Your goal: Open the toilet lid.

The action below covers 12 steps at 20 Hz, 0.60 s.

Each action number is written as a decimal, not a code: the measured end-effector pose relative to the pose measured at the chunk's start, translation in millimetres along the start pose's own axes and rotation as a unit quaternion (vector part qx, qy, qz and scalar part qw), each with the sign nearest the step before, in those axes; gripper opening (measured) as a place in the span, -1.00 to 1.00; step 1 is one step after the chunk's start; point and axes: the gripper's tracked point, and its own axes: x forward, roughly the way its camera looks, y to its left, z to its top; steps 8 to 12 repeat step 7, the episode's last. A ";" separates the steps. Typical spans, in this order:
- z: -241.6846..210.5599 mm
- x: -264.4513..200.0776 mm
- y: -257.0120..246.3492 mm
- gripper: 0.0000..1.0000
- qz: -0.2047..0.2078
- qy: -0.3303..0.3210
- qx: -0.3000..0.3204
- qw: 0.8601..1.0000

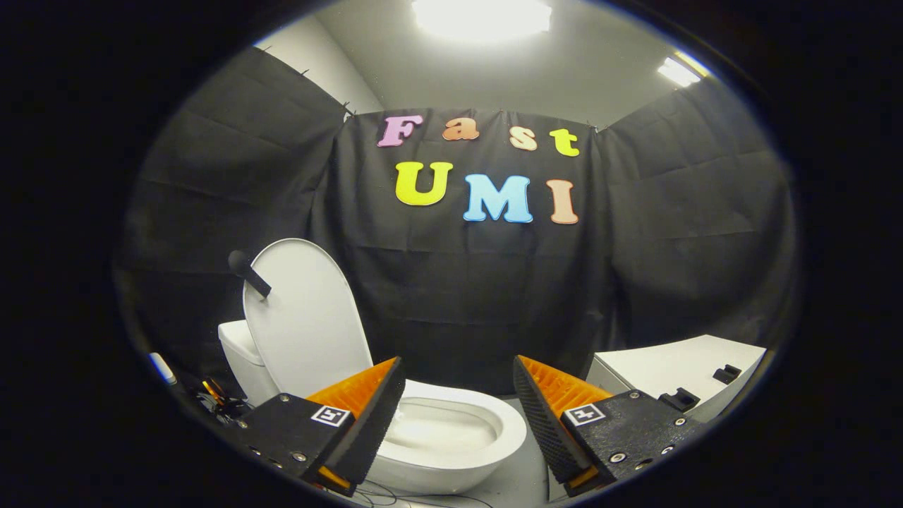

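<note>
Lid (307, 317) stands upright against tank (236, 349), bowl (451, 430) exposed; gripper (458, 395) released, empty: back off clear without nudging it.

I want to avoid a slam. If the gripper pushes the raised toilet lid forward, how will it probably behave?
The toilet lid stands upright and leans back toward the tank, so it probably rests stably. It looks like stiff plastic, unlikely to bend. Pushed past vertical, it might swing down onto the bowl. The gripper is open and touches nothing.
</note>
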 end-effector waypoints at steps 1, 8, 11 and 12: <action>-0.3 0.7 -0.3 0.88 -0.001 0.000 0.001 1.000; 1.5 -0.2 -0.2 0.88 0.000 -0.001 0.005 1.000; 1.5 -0.2 -0.2 0.88 0.000 -0.001 0.005 1.000; 1.5 -0.2 -0.2 0.88 0.000 -0.001 0.005 1.000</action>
